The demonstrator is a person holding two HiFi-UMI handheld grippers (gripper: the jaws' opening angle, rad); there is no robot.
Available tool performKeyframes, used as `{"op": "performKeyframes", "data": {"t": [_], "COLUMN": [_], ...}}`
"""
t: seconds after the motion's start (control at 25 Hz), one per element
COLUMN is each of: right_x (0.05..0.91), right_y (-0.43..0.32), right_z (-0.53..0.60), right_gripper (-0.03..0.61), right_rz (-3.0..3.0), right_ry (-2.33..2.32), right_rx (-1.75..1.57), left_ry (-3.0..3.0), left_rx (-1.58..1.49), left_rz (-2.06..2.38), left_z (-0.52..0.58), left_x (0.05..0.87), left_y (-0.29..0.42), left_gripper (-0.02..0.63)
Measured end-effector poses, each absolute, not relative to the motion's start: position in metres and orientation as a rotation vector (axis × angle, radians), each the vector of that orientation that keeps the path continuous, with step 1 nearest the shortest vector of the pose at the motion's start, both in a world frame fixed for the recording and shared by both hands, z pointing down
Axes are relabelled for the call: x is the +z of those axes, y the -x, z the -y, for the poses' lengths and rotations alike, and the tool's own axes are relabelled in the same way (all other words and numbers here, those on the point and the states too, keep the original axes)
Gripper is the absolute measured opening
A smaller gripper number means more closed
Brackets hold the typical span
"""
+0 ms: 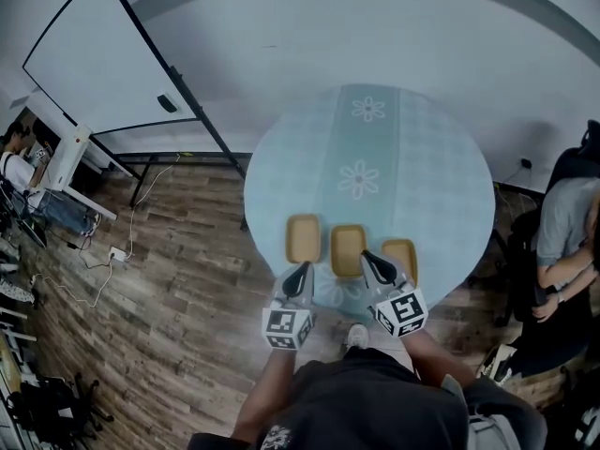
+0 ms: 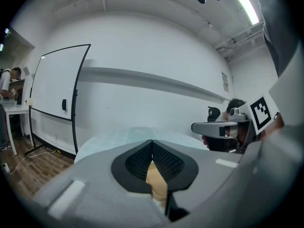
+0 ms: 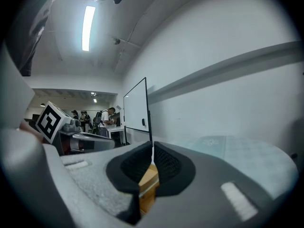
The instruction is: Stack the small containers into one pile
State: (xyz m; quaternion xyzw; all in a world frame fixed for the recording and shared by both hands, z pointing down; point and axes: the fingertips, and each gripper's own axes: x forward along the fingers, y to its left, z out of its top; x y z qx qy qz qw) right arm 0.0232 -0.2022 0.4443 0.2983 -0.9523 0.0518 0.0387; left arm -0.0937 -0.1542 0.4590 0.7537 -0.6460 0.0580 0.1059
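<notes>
nothing is stacked yet. near the front edge of the round table [image 1: 281, 148], the left container [image 1: 304, 239], middle container [image 1: 347, 248] and right container [image 1: 403, 255] lie side by side, apart. the left gripper [image 1: 301, 274] and right gripper [image 1: 374, 264] hover at that edge, jaws clenched on nothing.

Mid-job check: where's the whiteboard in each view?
Head view: whiteboard at upper left.
Left gripper view: whiteboard on the left side, standing on the floor.
Right gripper view: whiteboard just left of centre.
Shared landmark: the round table with the flowered cloth.
</notes>
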Motion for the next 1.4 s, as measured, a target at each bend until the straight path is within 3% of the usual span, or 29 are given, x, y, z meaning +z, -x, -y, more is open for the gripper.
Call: {"op": "performKeyframes", "data": {"t": [0.72,0.92,1.12,1.4], "right_x": [0.500,0.530,0.559,0.614], "right_y": [-0.063,-0.077,-0.099,-0.142], "right_z": [0.215,0.201,0.184,0.173], "right_gripper": [0.004,0.034,0.145,0.434], "right_rz": [2.720,2.624,2.527,2.334], "right_ry": [-1.183,-1.213,-1.284,-1.460], "right_rx": [0.200,0.282,0.326,0.397], "left_ry": [-2.309,-2.326,-2.359,-2.366], "left_rx": [0.273,0.273,0.315,0.367], "left_rz": [1.676,1.568,1.459,1.405], "left_z": [0.188,0.183,0.173,0.163], "left_x": [0.507,0.530,0.558,0.585], "left_y": [0.079,0.063,0.040,0.032], "left_gripper": [0.005,0.005,0.005,0.005]}}
